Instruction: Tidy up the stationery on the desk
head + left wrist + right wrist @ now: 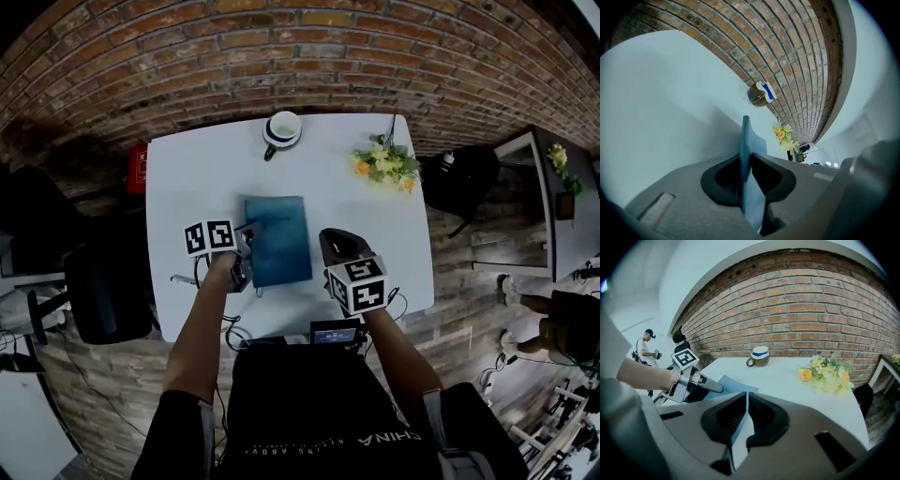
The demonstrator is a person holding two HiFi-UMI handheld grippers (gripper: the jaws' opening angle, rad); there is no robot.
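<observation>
Our left hand-held gripper (251, 251) pinches the left edge of the blue notebook (278, 239), our right hand-held gripper (315, 249) the right edge — near middle of the white table (187, 178); mug (281, 129) and flowers (386, 165) stand toward the brick wall (281, 56).

Dusty-blue book (278, 240) on a white tabletop (187, 178). At the far edge, the mug (281, 130) is brown and white with a blue band, and the flowers (386, 164) are yellow and green. The wall (281, 56) is red-brown brick. The left claw (251, 231) and right claw (328, 246) are grey and black, with black-and-white square patterns.
</observation>
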